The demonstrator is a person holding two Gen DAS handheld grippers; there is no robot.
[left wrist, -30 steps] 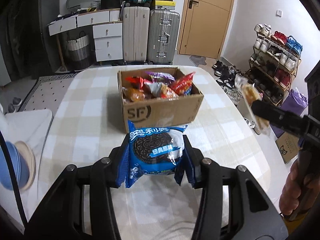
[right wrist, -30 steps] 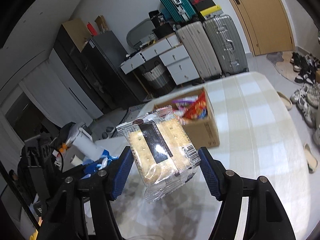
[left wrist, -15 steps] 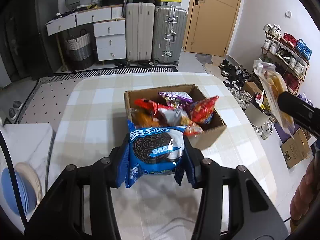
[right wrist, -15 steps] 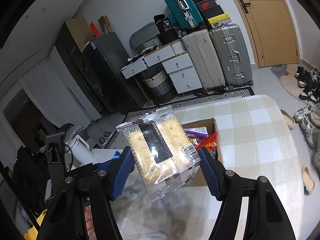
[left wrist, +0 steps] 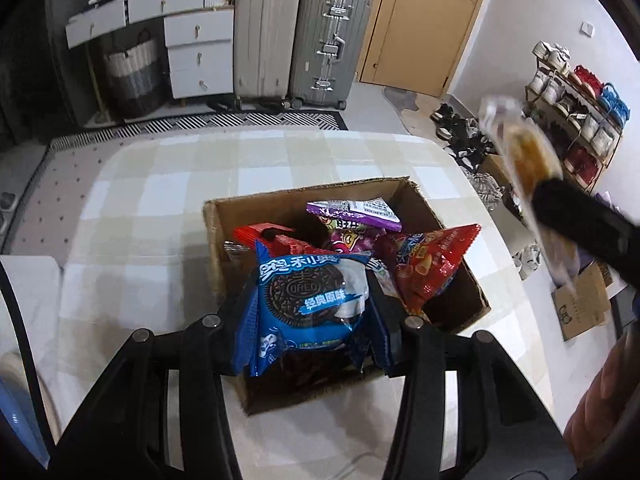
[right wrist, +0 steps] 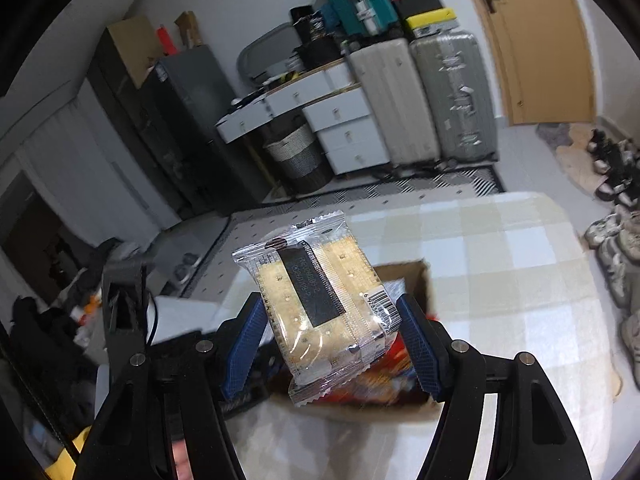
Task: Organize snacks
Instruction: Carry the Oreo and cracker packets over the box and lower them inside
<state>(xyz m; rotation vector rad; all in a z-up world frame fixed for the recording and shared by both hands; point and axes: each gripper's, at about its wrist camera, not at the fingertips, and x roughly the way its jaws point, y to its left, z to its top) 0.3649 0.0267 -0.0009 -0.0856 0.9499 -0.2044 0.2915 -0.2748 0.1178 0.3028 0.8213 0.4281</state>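
Left gripper [left wrist: 316, 308]: clamped on the Oreo pack [left wrist: 310, 306], held above the cardboard box [left wrist: 460, 276] at its 7 o'clock corner.
Right gripper [right wrist: 332, 344]: closed across the cracker pack [right wrist: 316, 300], held over the box.
Handling: both packs are judged light, slippery and crushable.
Hold: best taken across the flat sides, gently.

Glossy foil Oreo pack [left wrist: 314, 304], clear crinkled plastic cracker pack [right wrist: 324, 312], matt cardboard box [left wrist: 224, 248]
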